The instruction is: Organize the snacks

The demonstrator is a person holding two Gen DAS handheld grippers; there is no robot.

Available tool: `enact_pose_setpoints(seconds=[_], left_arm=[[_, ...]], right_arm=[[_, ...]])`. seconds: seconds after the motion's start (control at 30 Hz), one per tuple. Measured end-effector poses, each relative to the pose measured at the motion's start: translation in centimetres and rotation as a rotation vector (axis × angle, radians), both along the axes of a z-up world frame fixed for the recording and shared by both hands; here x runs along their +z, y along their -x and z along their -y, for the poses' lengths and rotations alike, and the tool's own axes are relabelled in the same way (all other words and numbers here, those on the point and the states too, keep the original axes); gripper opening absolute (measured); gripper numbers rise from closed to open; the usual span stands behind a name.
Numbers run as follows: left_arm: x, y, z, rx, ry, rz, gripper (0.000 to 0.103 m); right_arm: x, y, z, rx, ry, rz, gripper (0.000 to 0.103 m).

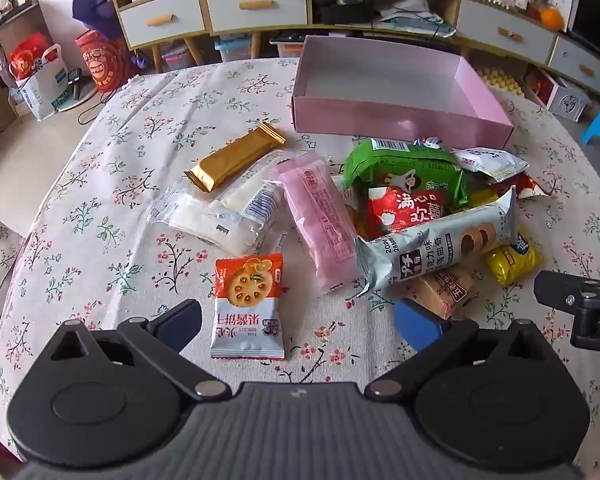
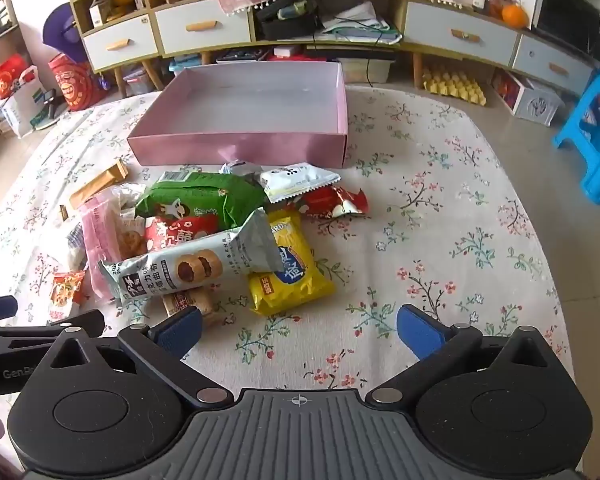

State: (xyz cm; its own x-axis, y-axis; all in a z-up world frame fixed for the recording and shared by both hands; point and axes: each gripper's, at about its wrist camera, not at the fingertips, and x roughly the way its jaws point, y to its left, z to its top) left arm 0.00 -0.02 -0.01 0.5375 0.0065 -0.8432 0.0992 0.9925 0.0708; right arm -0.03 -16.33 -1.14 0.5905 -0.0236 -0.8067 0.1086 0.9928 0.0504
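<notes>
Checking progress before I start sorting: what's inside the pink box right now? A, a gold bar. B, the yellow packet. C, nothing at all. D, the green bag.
C: the pink box shows only its bare floor in both views, while every snack lies on the tablecloth in front of it.

Floral-clothed table (image 2: 440, 216): pink box (image 2: 236, 146), snacks (image 2: 204, 248).

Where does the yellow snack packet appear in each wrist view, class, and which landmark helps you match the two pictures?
Left wrist view: the yellow snack packet lies at the right edge of the pile, partly under the grey cookie pack.
Right wrist view: the same packet sits near the centre, just ahead of the open tongs.
Shared landmark: the pink box beyond the pile.
</notes>
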Motion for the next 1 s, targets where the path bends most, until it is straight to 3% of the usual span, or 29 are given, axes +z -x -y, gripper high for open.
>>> enact_pose_setpoints(seconds=[1.0], left_arm=[[-0.1,0.2,0.2,-0.012,0.001,0.008,0.103]], right_arm=[[0.0,0.0,-0.5,0.019,0.007,-0.008,0.103]])
